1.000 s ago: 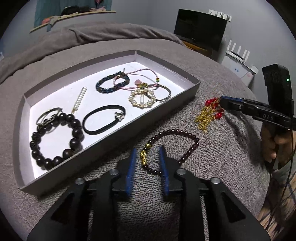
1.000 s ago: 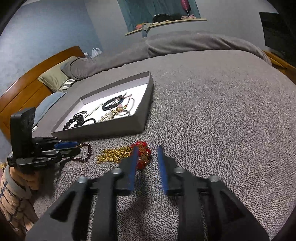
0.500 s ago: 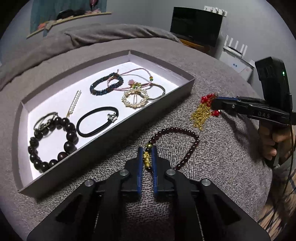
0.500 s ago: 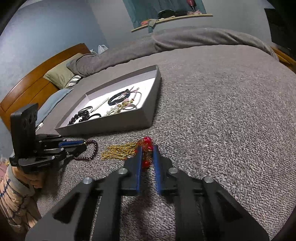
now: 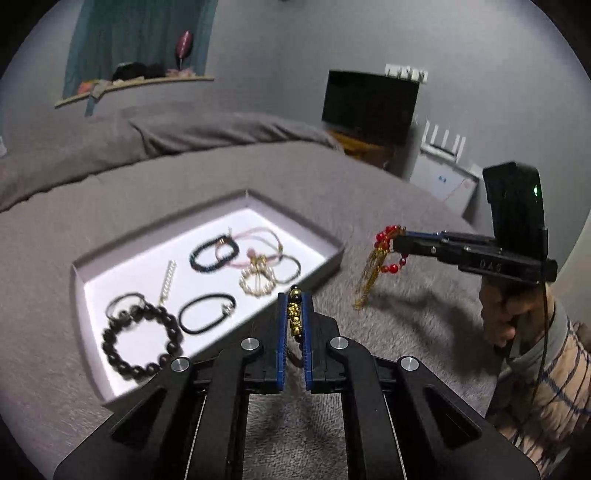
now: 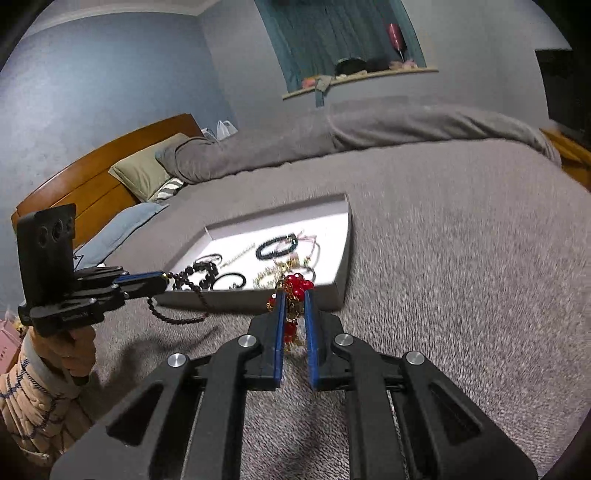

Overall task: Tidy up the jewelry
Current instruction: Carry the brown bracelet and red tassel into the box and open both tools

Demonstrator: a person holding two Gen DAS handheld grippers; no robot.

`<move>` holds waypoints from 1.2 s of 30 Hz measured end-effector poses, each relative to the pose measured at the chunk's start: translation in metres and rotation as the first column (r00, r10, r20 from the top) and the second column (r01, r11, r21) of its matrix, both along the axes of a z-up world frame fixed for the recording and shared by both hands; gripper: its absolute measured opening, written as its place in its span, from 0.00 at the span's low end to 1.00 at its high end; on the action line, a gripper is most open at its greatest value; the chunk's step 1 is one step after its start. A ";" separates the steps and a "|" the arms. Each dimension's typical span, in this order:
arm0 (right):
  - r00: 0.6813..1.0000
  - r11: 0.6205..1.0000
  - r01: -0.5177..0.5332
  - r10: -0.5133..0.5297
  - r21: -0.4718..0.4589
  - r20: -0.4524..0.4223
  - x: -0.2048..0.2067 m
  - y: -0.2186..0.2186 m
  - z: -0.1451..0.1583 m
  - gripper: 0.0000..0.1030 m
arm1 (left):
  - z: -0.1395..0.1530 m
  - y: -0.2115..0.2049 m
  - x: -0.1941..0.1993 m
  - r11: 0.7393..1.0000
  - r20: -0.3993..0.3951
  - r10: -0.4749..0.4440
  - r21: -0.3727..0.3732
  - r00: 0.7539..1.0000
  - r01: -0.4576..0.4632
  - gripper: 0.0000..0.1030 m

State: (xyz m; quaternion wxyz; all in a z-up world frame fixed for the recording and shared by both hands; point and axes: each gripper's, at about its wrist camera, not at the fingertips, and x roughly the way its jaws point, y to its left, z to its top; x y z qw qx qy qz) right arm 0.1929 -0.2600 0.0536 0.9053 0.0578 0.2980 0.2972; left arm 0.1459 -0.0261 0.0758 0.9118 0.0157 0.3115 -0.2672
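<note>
Jewelry tray (image 5: 325,240) set on grey bedspread (image 5: 406,206), dark bead bracelet (image 5: 294,317) pinched in left gripper (image 5: 294,314), red-and-gold chain piece (image 6: 295,286) clamped in right gripper (image 6: 294,306), both held clear of bedspread beside tray

A bedroom in a home. Wide bed (image 6: 424,229) under a grey blanket, wooden headboard (image 6: 99,177), pillows (image 6: 147,173) at its head. Grey-blue walls, curtained window (image 6: 332,33) with a cluttered sill, dark television (image 5: 369,101) on a low stand.
</note>
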 end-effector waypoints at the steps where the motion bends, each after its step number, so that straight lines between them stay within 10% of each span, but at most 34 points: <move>1: 1.000 1.000 0.006 -0.006 -0.004 0.015 -0.001 0.002 0.004 0.10 | 0.002 0.002 0.000 1.000 0.007 0.005 -0.002 1.000 -0.005 0.08; 18: 0.980 0.997 0.074 -0.072 -0.005 0.184 0.003 0.033 0.033 0.10 | 0.017 0.045 0.021 0.987 0.075 0.158 -0.047 0.985 -0.155 0.08; 36: 0.987 0.992 0.091 -0.078 -0.083 0.143 0.049 0.066 0.007 0.10 | -0.008 0.110 0.090 0.944 -0.027 0.318 -0.081 0.948 -0.319 0.08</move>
